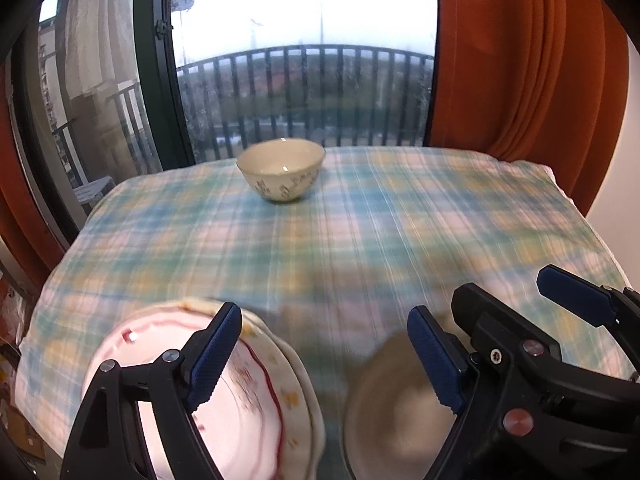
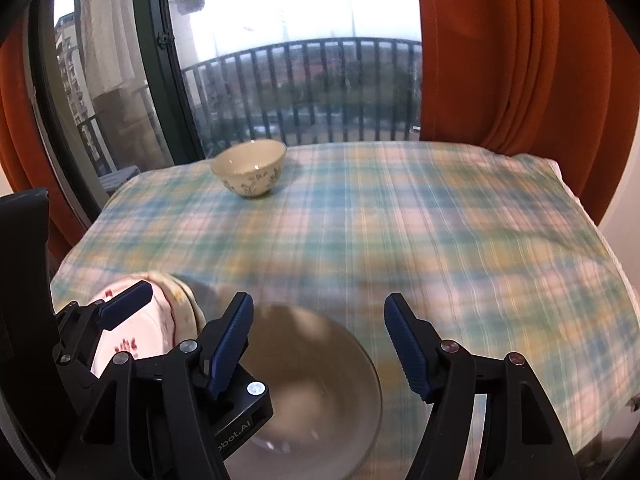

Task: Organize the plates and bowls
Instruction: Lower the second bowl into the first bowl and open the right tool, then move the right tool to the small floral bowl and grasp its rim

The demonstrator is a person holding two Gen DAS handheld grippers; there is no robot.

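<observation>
The tablecloth [image 1: 360, 220] runs a soft plaid of teal, pale yellow and pink. At the upper middle of the frame, a cream bowl [image 1: 281, 170] carries dark green sprigs on its side. Lower left, the plate [image 1: 224, 420] shows pinkish white with a dark red ring and small yellow flecks on a cream rim. The bowl at bottom centre [image 2: 320, 392] looks greyish beige, though blur muddies it. Rust-orange curtains [image 1: 520, 60] hang upper right; gripper pads [image 2: 230, 348] are navy blue.

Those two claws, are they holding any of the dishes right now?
No. The left gripper and the right gripper both stand open above the stacked plates and the glass bowl, gripping nothing.
</observation>
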